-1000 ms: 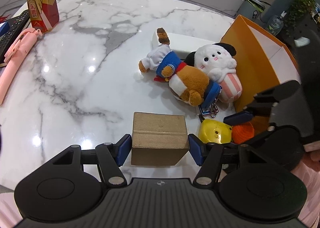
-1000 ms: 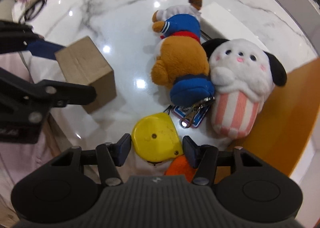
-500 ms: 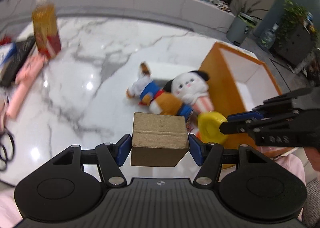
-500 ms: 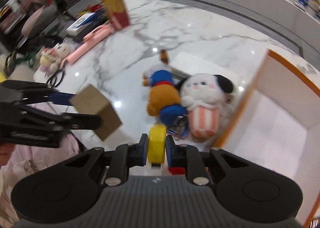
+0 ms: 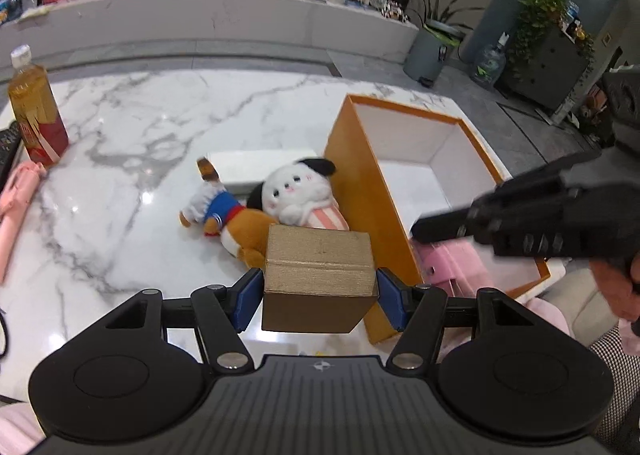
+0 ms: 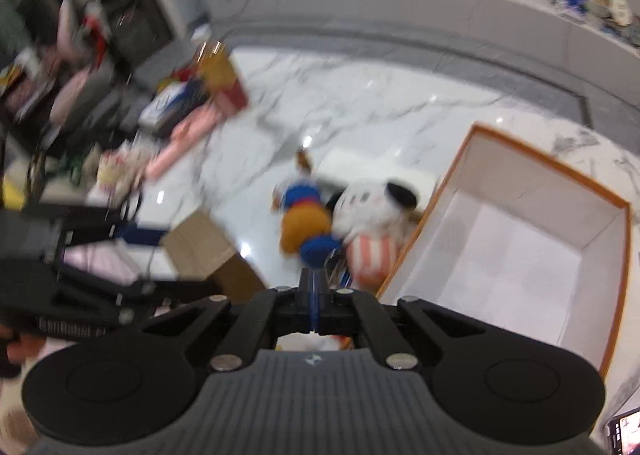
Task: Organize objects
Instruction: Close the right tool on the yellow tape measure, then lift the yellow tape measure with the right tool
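My left gripper (image 5: pixel 320 291) is shut on a brown cardboard box (image 5: pixel 318 271), held in the air above the marble table (image 5: pixel 120 175). In the blurred right wrist view the same box (image 6: pixel 200 243) hangs at the left. My right gripper (image 6: pixel 314 295) is shut, its blue pads pressed together with nothing between them. It hovers at the near corner of an open orange box (image 6: pixel 500 255) with a white inside. In the left wrist view its black fingertips (image 5: pixel 424 231) reach over that orange box (image 5: pixel 360 183). A brown plush (image 5: pixel 236 223) and a white plush (image 5: pixel 296 191) lie beside the orange wall.
A tea bottle (image 5: pixel 34 115) stands at the table's left, with a pink stick-like object (image 5: pixel 16 195) lying near it. A flat white box (image 5: pixel 256 169) lies behind the plushes. Cluttered items crowd the left table edge (image 6: pixel 120 171). A long counter runs behind the table.
Both grippers rose. The left lifted the cardboard box off the table. The right closed on a yellow round object, which is now gone from its fully shut jaws.
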